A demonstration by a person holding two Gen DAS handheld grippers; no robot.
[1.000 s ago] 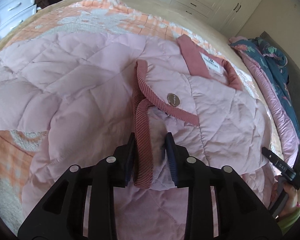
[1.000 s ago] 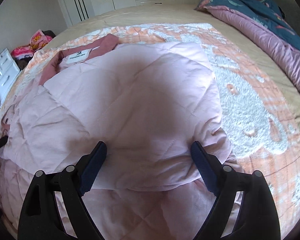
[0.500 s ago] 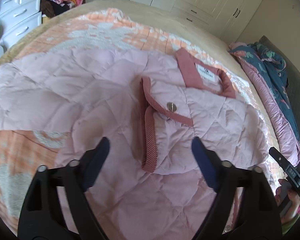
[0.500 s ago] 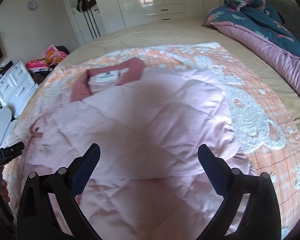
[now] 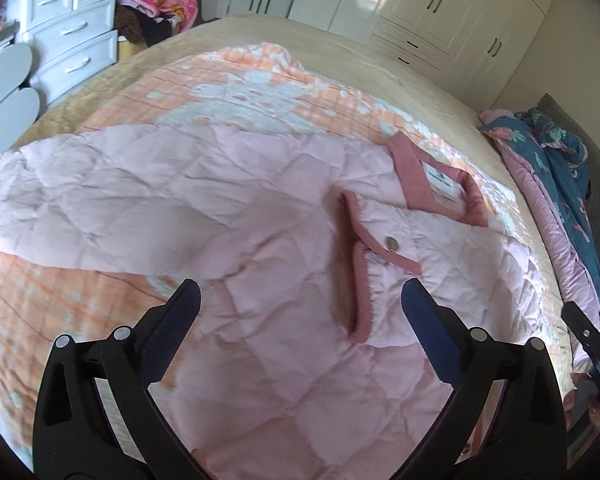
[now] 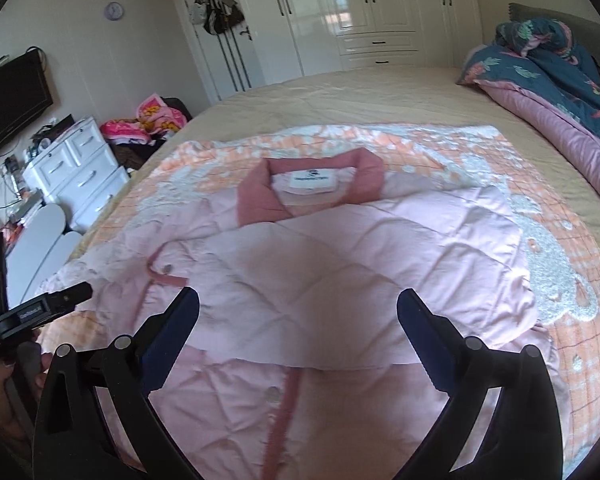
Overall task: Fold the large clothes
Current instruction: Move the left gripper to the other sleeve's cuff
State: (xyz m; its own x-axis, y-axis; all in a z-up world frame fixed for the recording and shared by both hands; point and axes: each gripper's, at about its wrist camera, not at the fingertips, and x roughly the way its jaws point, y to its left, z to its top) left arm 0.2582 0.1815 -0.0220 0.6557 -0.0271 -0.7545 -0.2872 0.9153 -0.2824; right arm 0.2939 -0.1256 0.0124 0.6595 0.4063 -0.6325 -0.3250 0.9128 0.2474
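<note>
I see a pale pink quilted jacket [image 6: 340, 272] with rose collar [image 6: 256, 200], on an orange-and-white checked blanket [image 5: 236, 80].

Left gripper [image 5: 300, 300] and right gripper [image 6: 298, 308], jaws just spread wide and empty, both angled downward

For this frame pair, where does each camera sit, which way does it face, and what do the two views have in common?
Left wrist: on the left gripper, angled down at the pink quilted jacket on the bed; own open fingers, plus the right gripper's body at the right edge.
Right wrist: on the right gripper, angled down over the jacket toward the wardrobes; own open fingers, left gripper and hand at the left edge.
Shared: jacket collar, snap cuff, blanket, drawers.
</note>
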